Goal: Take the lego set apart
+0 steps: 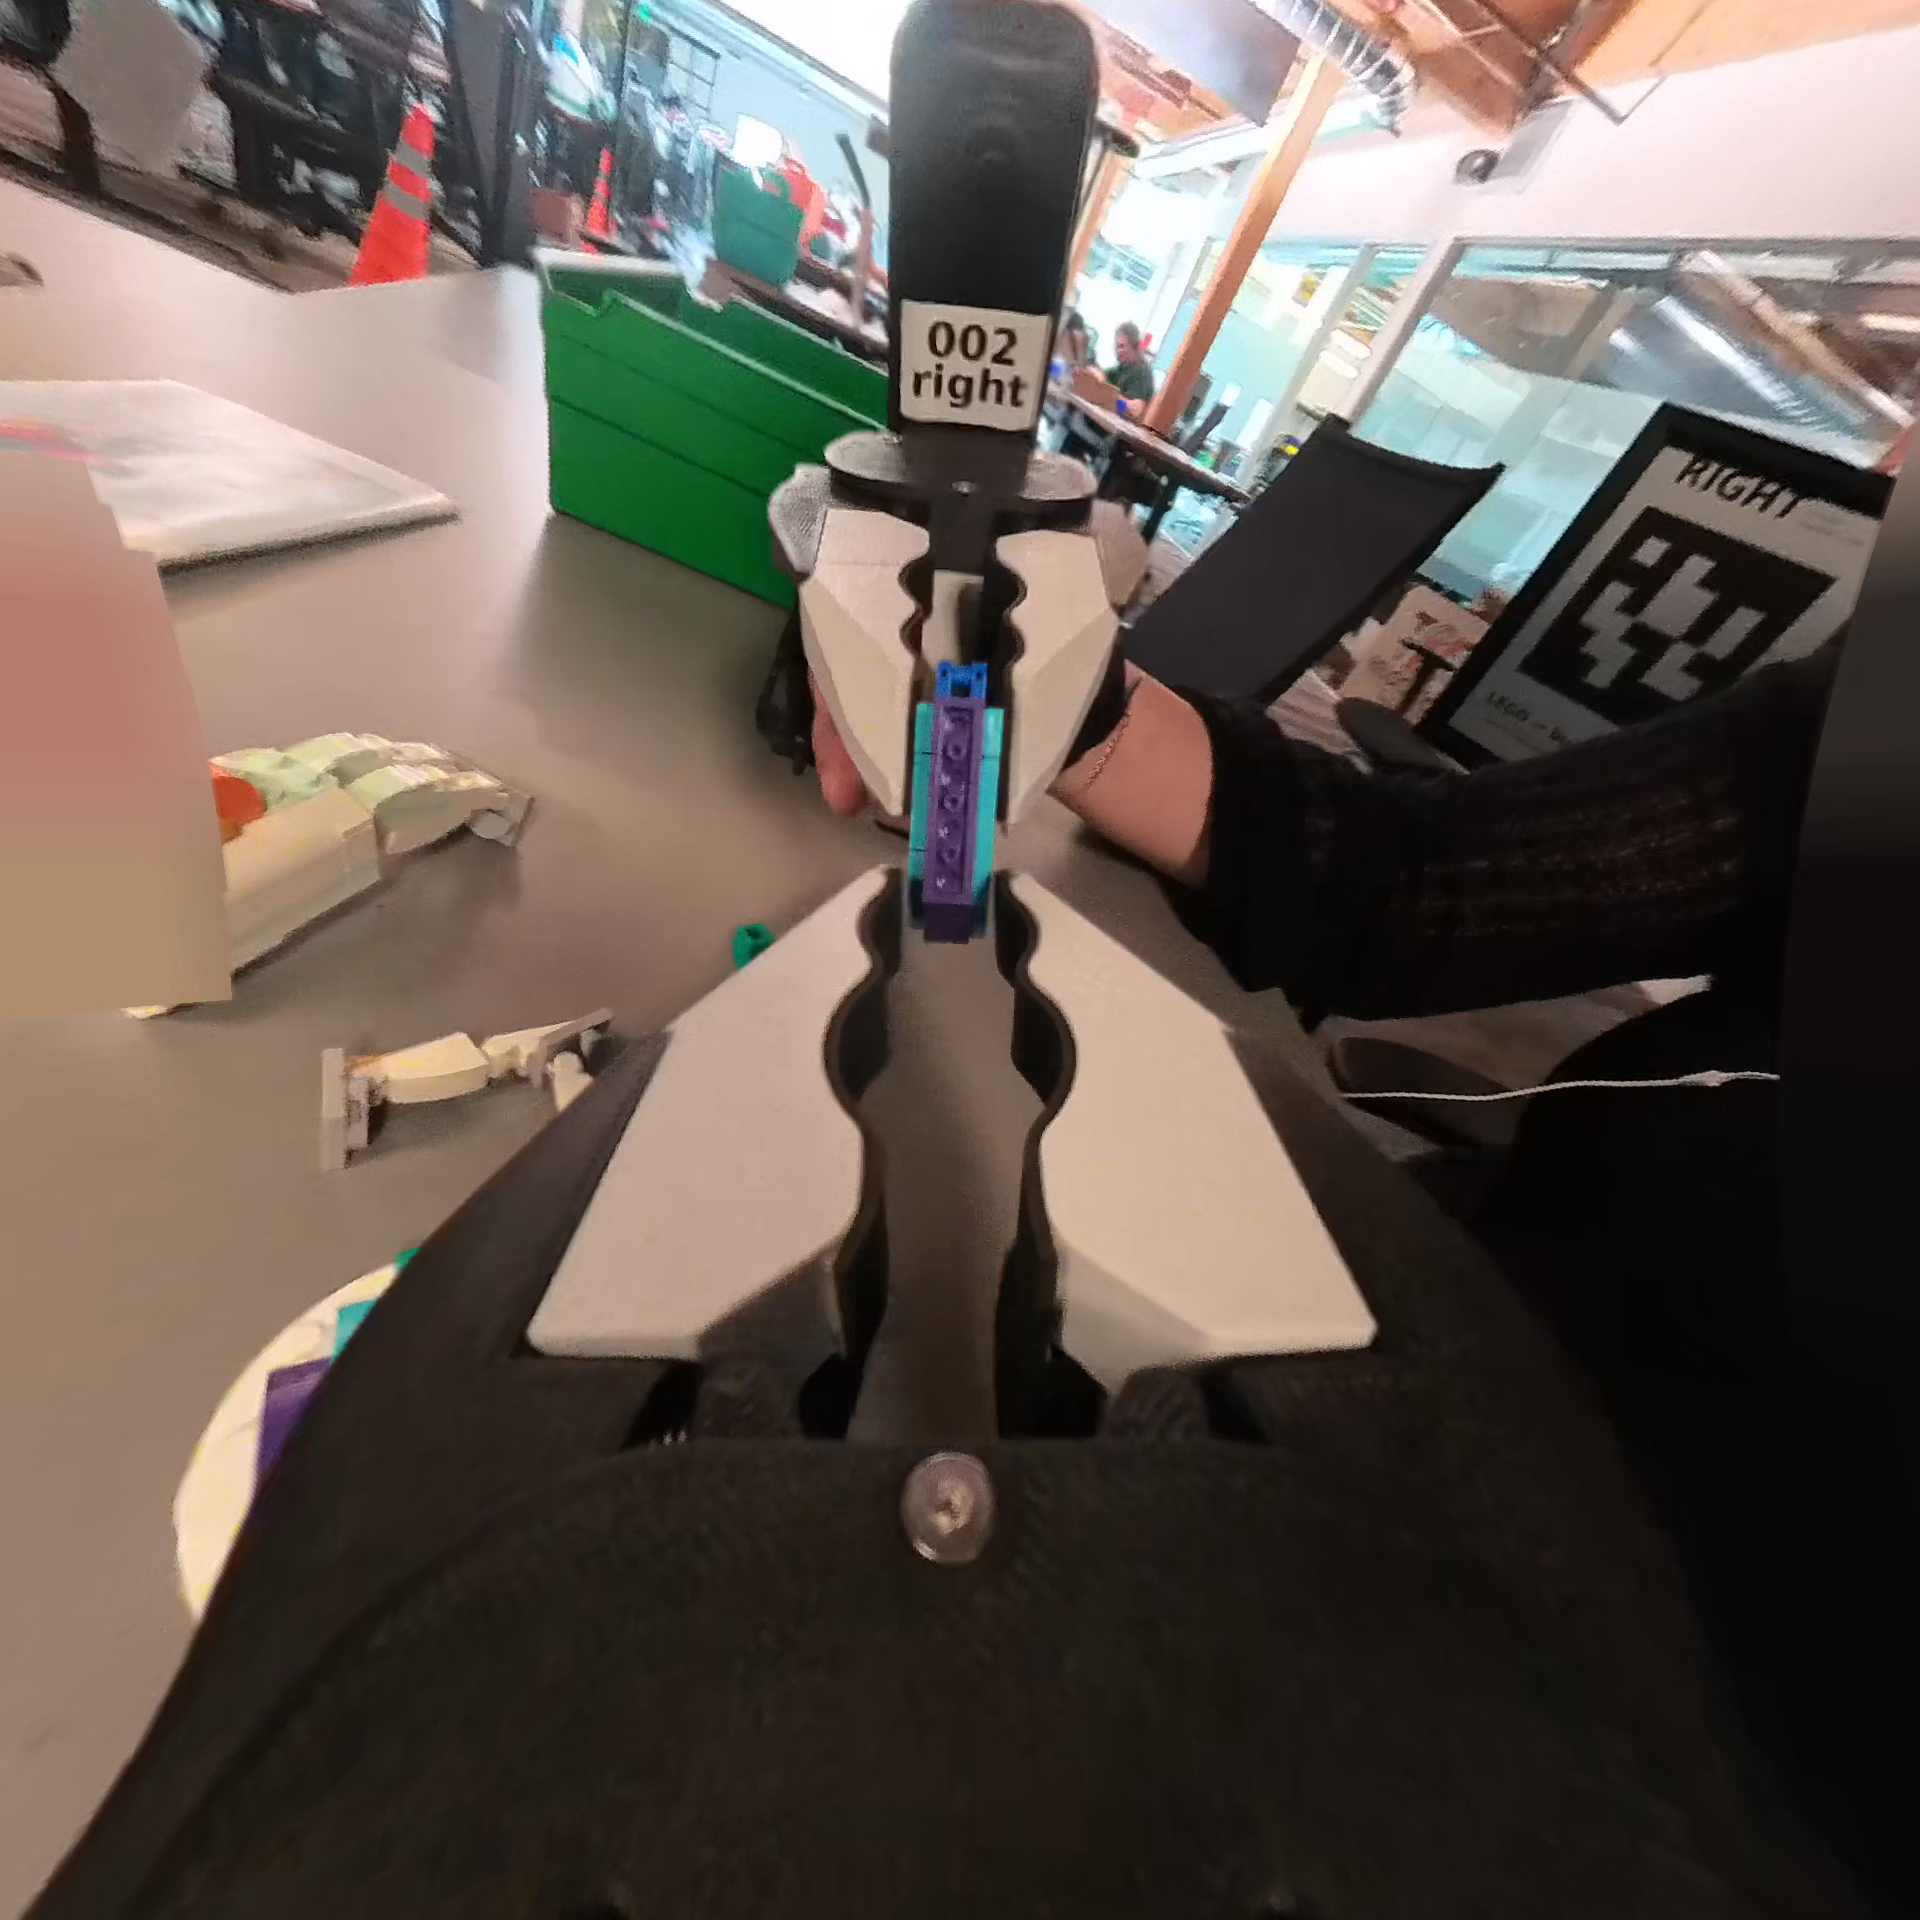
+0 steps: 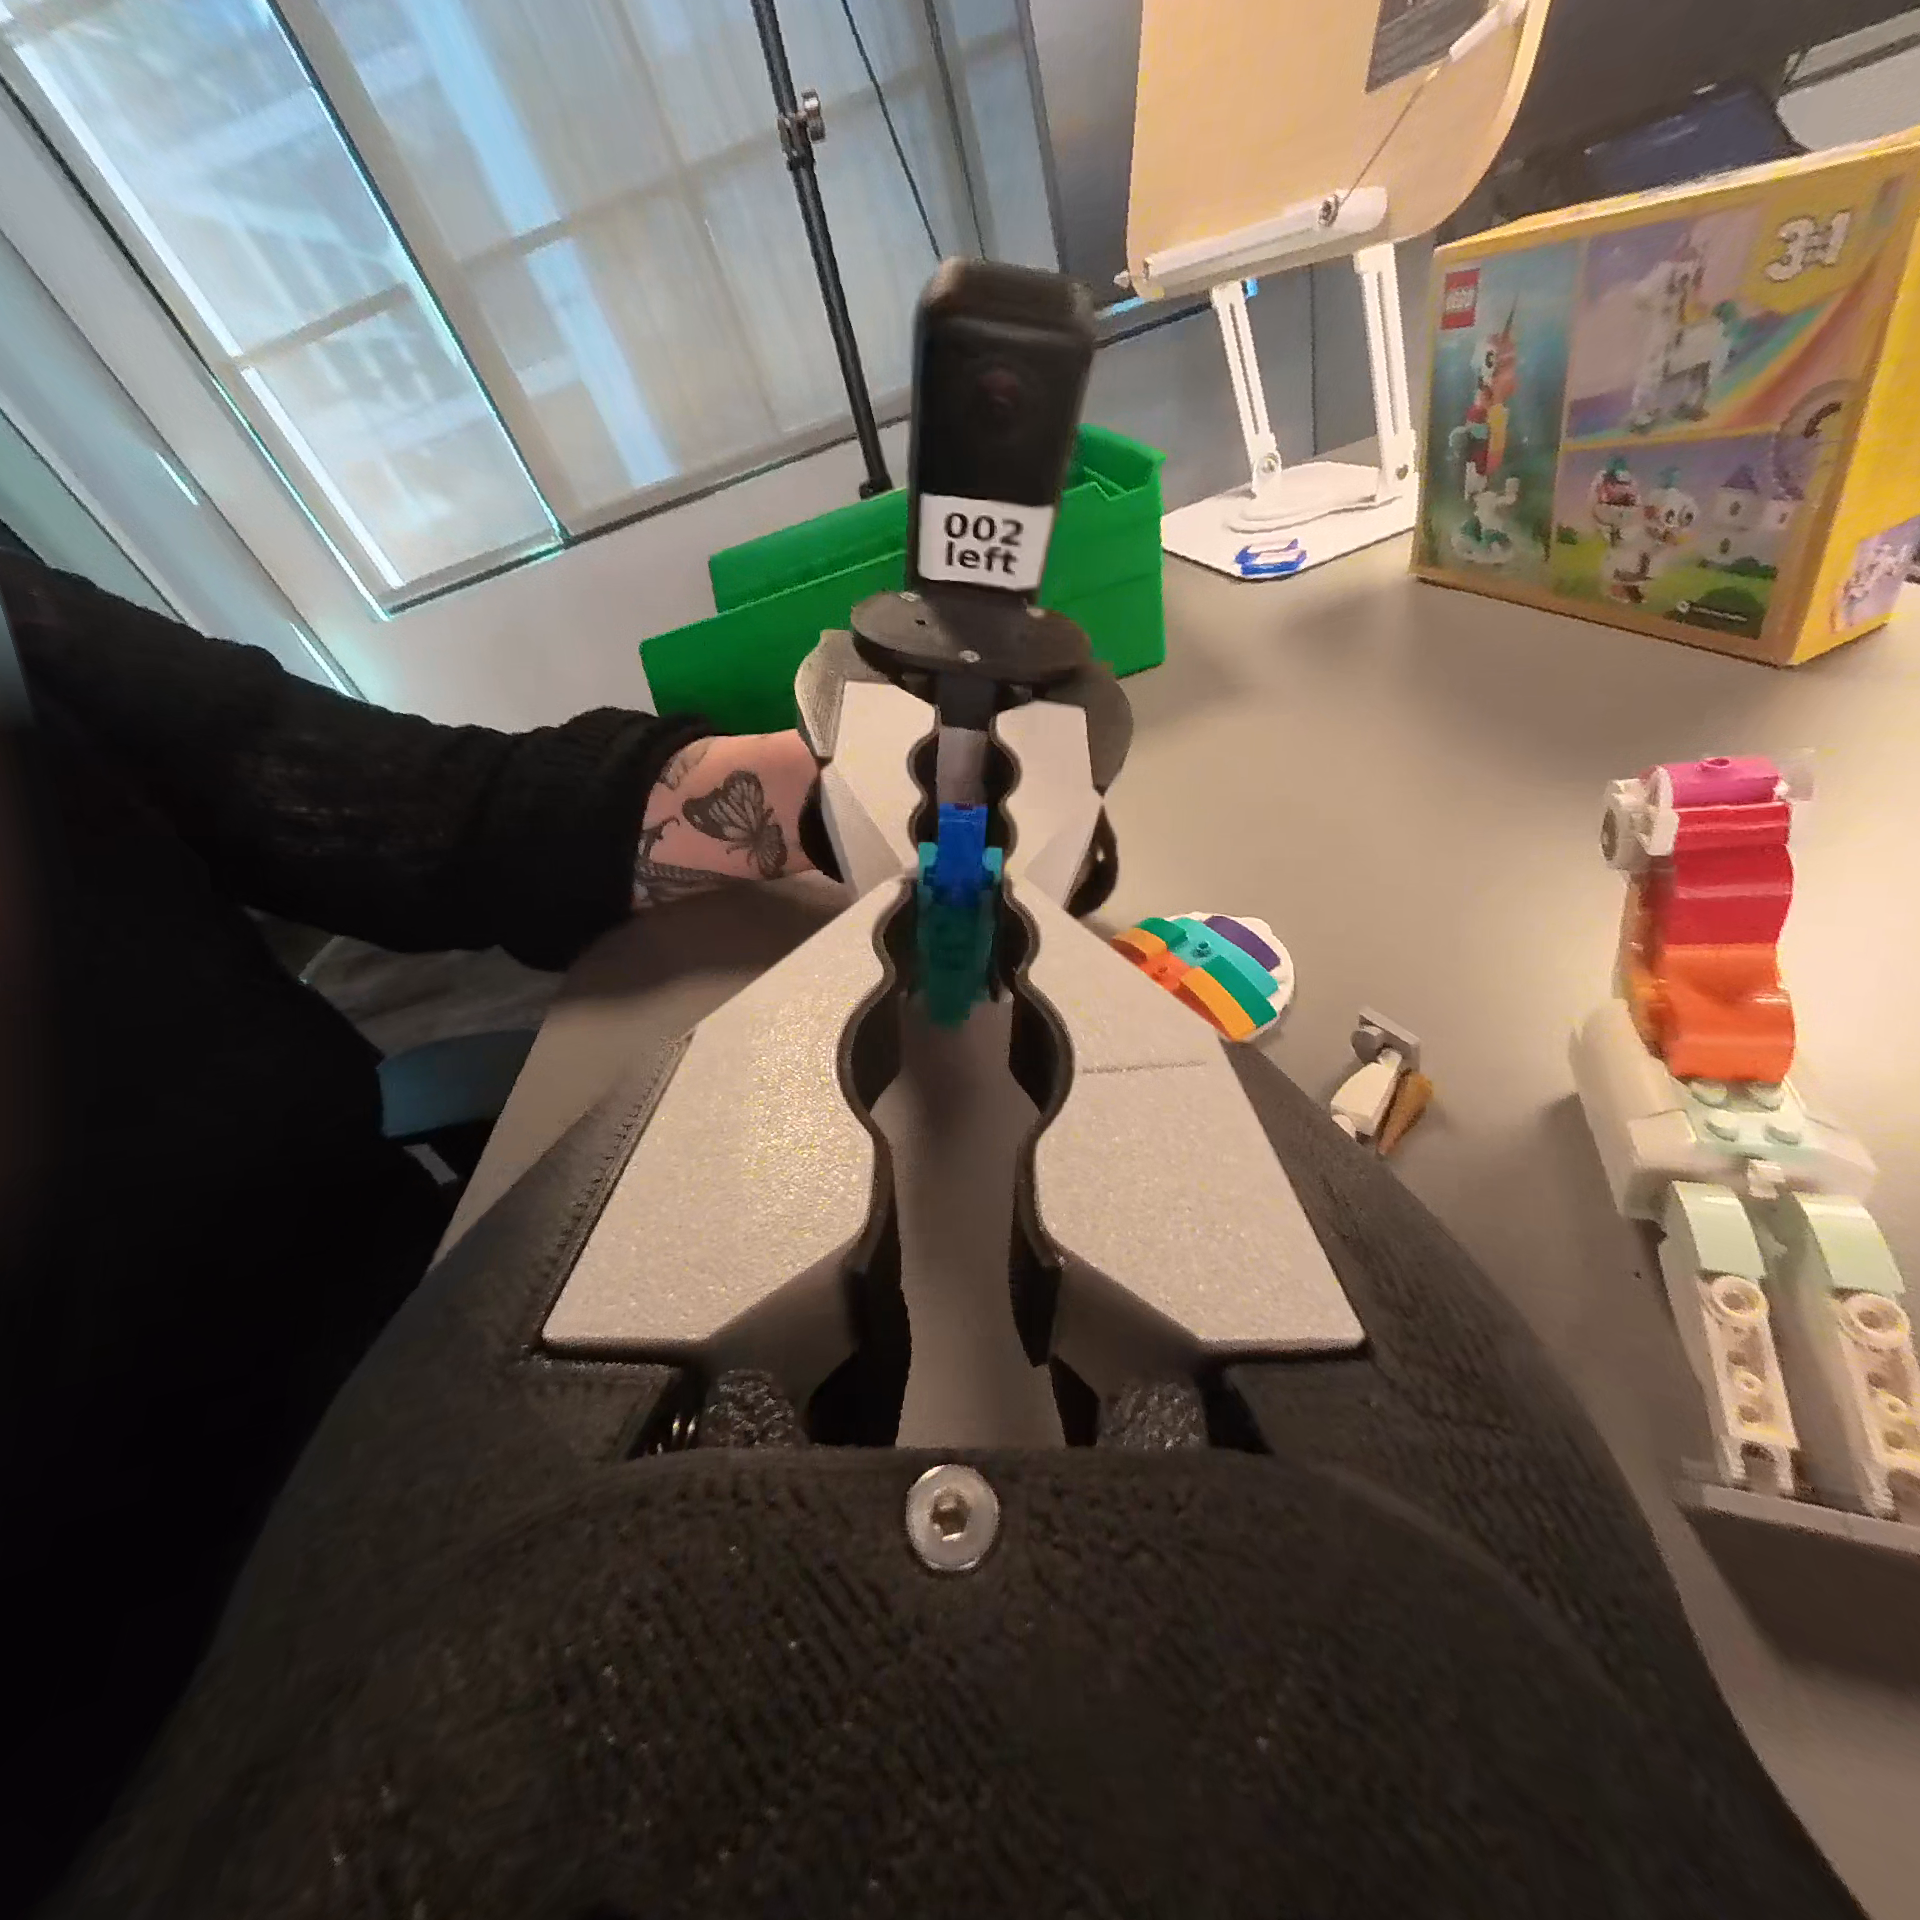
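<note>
Left hand-held gripper (image 1: 943, 894): pointed straight at the other one, its white fingers closed on the near end of the small brick stack.
Right hand-held gripper (image 2: 951, 920): facing the left one tip to tip, fingers clamped on the opposite end of the same stack.
Brick stack (image 1: 954, 805): a narrow purple, teal and blue piece held in the air above the counter, bridging the two sets of fingertips (purple studs face the left wrist camera, teal and blue face the right).
Counter (image 2: 1351, 748): grey, carrying the remaining parts.
Larger model (image 2: 1704, 1039): lies to the right of the right hand-held gripper, a pink, red and orange section on a white and pale green body, well apart from the held stack.
Rainbow piece (image 2: 1210, 966): flat on the counter just beside the gripper tips.
Green bin (image 2: 790, 644): behind both grippers.
Set box (image 2: 1662, 436): upright at the far right.
</note>
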